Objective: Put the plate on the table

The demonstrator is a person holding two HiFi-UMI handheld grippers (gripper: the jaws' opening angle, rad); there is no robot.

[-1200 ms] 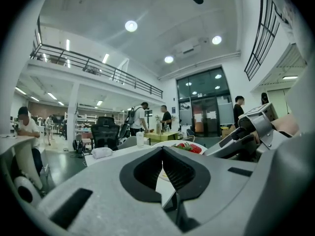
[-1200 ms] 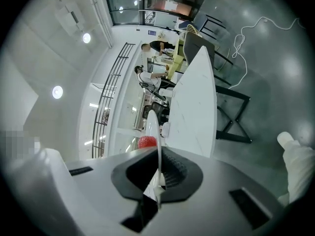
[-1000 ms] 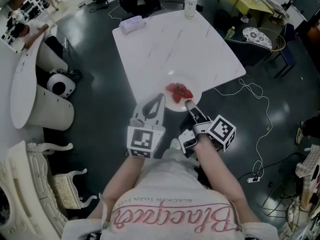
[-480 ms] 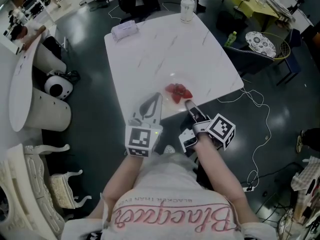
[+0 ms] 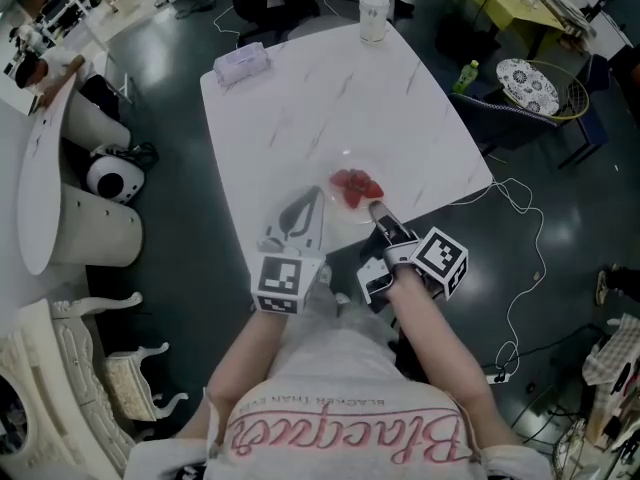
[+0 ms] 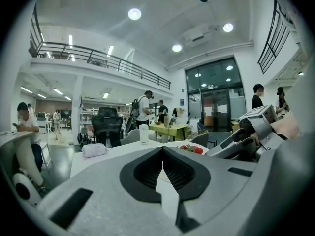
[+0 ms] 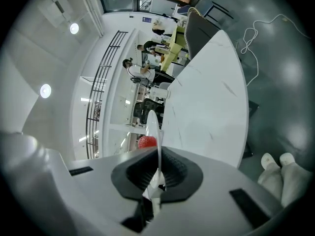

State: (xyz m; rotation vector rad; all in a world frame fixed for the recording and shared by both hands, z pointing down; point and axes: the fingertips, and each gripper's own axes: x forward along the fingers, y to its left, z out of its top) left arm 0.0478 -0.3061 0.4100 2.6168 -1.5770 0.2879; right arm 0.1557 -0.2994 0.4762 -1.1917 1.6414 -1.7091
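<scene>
The right gripper (image 5: 380, 209) is clenched on the near rim of the plate (image 5: 343, 208). The plate carries strawberries (image 5: 356, 186) and is over the near edge of the table (image 5: 300, 98); whether it touches the tabletop cannot be told. The left gripper (image 5: 316, 194) has its jaws pressed together on nothing, with its tip just beside the plate's left rim.

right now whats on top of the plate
Red strawberries sit on the plate. The right gripper is clamped on its near rim, so that bit of the plate's surface is covered.
</scene>
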